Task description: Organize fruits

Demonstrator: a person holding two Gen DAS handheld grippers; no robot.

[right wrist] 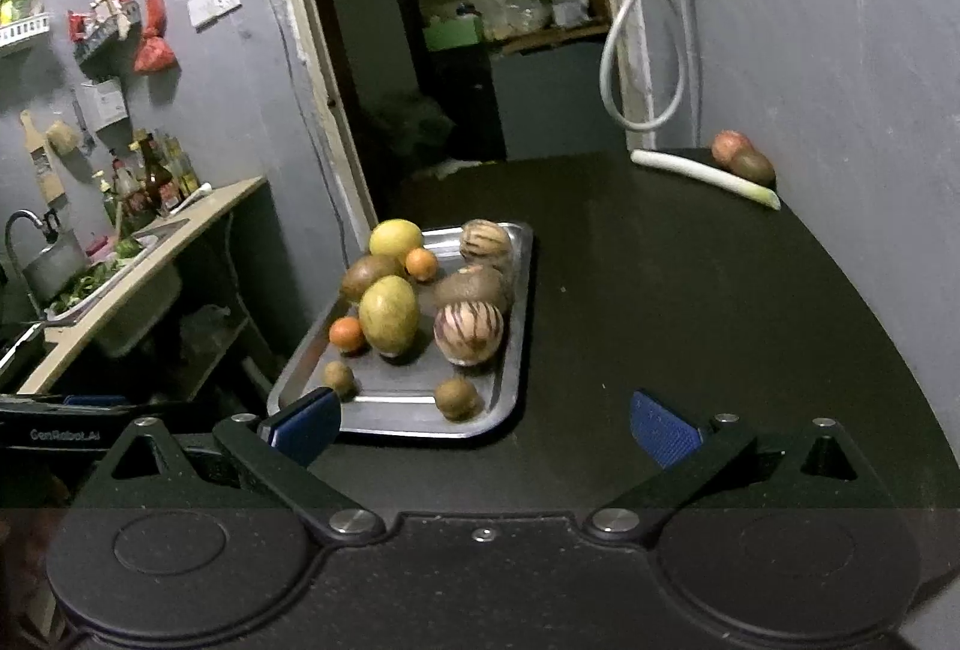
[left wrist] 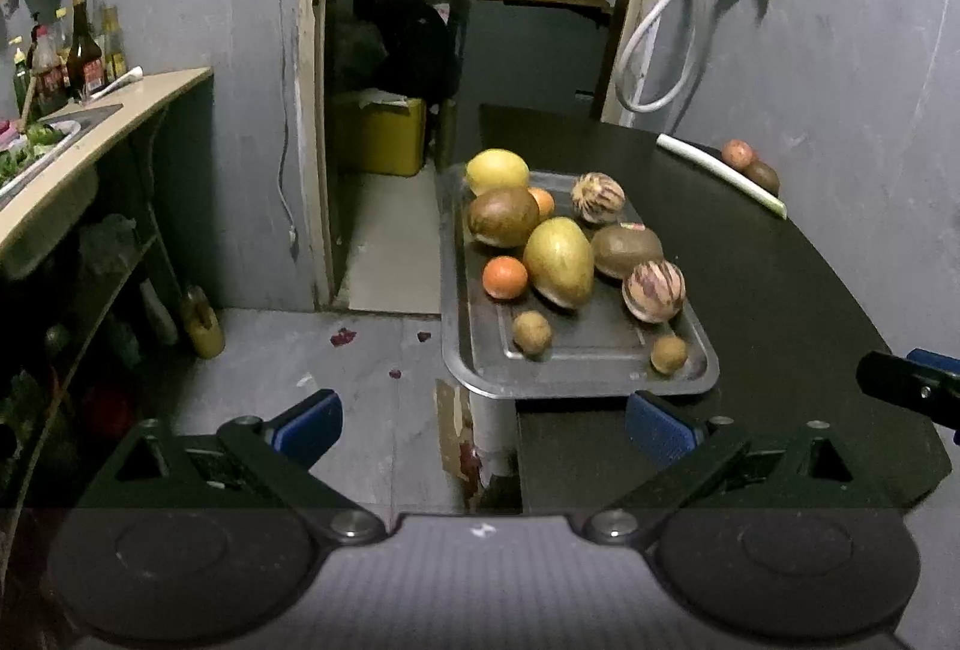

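A metal tray (left wrist: 576, 380) (right wrist: 510, 350) sits at the left edge of a black table (left wrist: 780, 290) (right wrist: 660, 290). It holds several fruits: a yellow mango (left wrist: 558, 261) (right wrist: 389, 314), two striped melons (left wrist: 654, 290) (right wrist: 468, 332), oranges (left wrist: 505, 278) (right wrist: 348, 335), brown round fruits (left wrist: 503, 216) and small longans (left wrist: 532, 332) (right wrist: 457, 398). My left gripper (left wrist: 480, 431) is open and empty, just short of the tray's near edge. My right gripper (right wrist: 480, 431) is open and empty over the table, its left finger by the tray's near corner. The right gripper also shows at the right edge of the left wrist view (left wrist: 912, 392).
Two more fruits (left wrist: 750, 164) (right wrist: 741, 158) and a white leek (left wrist: 720, 173) (right wrist: 702, 176) lie at the table's far right by the wall. A counter with sink and bottles (left wrist: 78, 122) (right wrist: 138, 242) stands left. A doorway (left wrist: 456, 50) opens behind.
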